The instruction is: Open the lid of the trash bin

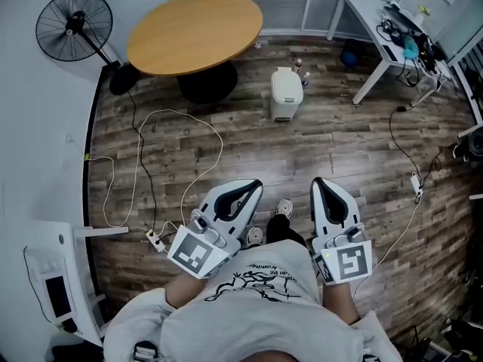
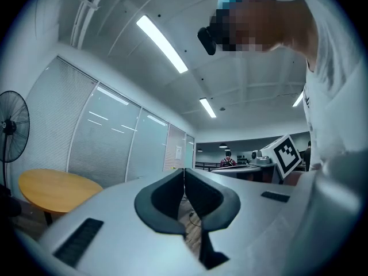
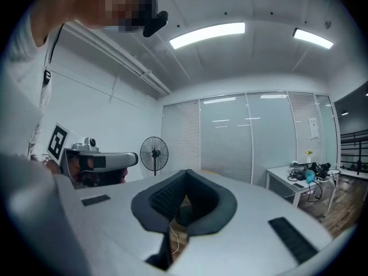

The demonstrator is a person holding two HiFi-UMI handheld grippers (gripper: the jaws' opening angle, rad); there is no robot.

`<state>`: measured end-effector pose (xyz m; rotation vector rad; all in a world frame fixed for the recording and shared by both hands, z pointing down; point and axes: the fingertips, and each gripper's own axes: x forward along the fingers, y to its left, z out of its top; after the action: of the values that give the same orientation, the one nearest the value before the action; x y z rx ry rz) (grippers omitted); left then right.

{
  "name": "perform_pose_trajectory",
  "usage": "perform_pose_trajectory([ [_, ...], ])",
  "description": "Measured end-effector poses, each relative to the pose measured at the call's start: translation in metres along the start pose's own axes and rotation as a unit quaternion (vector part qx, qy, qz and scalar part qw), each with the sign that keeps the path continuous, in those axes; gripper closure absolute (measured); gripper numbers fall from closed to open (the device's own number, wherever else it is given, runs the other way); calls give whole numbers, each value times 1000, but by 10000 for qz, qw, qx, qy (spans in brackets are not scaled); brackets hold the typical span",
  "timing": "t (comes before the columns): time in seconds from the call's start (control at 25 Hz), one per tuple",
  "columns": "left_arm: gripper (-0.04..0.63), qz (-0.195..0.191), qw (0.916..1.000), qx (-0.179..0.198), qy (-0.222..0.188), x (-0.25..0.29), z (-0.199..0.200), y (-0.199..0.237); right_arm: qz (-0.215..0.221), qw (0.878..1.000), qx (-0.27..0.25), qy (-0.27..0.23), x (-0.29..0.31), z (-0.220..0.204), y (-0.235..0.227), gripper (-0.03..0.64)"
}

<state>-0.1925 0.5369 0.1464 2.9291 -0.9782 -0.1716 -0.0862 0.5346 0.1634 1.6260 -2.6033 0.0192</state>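
Observation:
A small white trash bin (image 1: 285,93) stands on the wooden floor far ahead, near the round table, with its lid down. My left gripper (image 1: 256,185) and right gripper (image 1: 318,182) are held close to my body, well short of the bin. Both are shut with nothing between the jaws. In the left gripper view the left gripper (image 2: 184,171) points upward at the room, its tips meeting. The right gripper (image 3: 186,173) looks the same in its own view. The bin shows in neither gripper view.
A round wooden table (image 1: 195,31) on a black base stands left of the bin. A black fan (image 1: 74,23) is at the far left. A white desk (image 1: 381,29) with cables stands at the back right. White cords (image 1: 198,173) trail over the floor.

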Motion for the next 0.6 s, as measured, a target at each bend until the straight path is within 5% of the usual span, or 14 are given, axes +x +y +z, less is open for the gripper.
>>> perform_pose_trajectory([
  [0.6,575,115,9998,132,-89,82,2,47,64,9999,46,-74,61,2,-75,611],
])
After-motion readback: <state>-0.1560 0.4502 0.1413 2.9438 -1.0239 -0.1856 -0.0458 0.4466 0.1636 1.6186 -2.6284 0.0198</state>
